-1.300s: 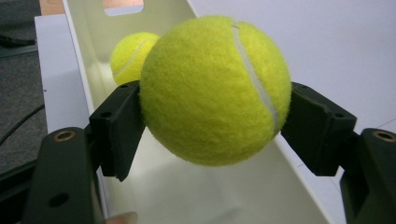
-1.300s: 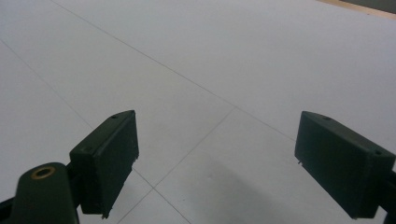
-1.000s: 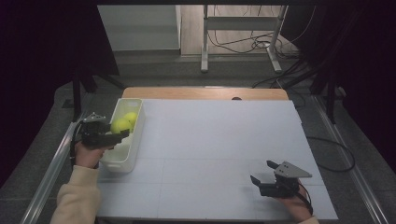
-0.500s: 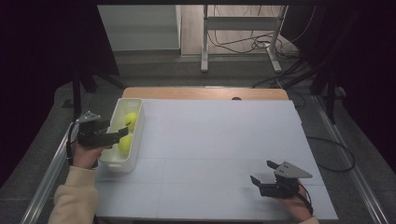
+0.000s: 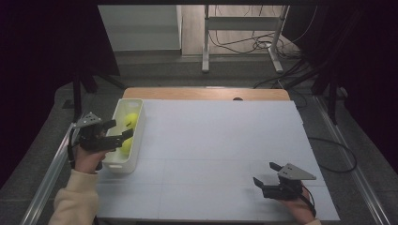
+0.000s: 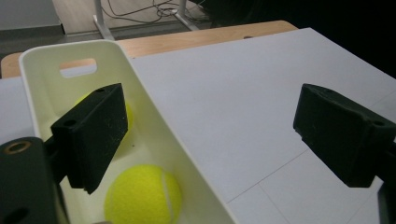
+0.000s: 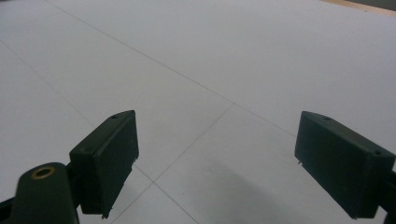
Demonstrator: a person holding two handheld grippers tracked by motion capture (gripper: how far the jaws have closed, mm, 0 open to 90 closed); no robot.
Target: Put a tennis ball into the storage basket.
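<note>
A white table carries a long cream-white plastic bin that stands along its left edge, with one short end towards the far side. In the left gripper view the bin has a handle slot in its far wall, and two yellow tennis balls lie inside it: one ball is close to the near end, and the second ball is farther back, half hidden behind one jaw. In the high view the near ball and the far ball lie one behind the other and do not touch. The left gripper hangs over the left wall of the bin, its jaws spread wide and holding nothing; one jaw is above the inside of the bin and the other is above the bare table beside it. The right gripper is low near the front right corner of the table, well apart from the bin. Its jaws are also wide apart and hold nothing, with only the white table surface between them.
</note>
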